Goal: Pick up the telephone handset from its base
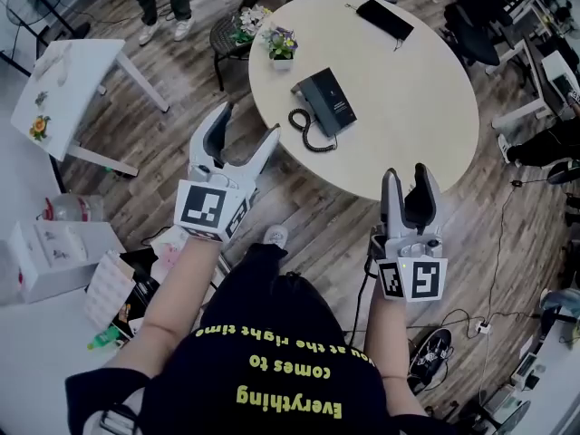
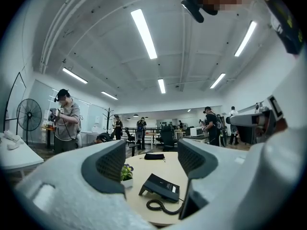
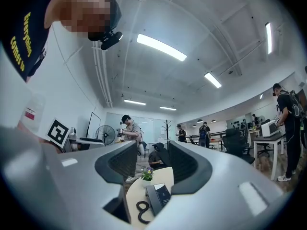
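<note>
I'm holding left tool (image 1: 246, 125) and right tool (image 1: 406, 172) open and empty, both short of the worktop (image 1: 412, 107). Handset (image 1: 313, 111) is sitting on its base (image 1: 335, 98), mid-worktop. Pickup not started.

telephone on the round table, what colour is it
The telephone is black; the head view shows it best.

long ceiling strip lights (image 2: 144, 33) lit the room brightly and evenly, and they glared white across the upper half of both gripper views. the head view was duller and cooler, with only faint, soft shadows around the pale tabletop (image 1: 426, 107). both gripper views bulged like a fisheye, with black corners. the left gripper (image 2: 151, 159) and right gripper (image 3: 148, 162) looked soft near the lens; the distance was sharp.
</note>
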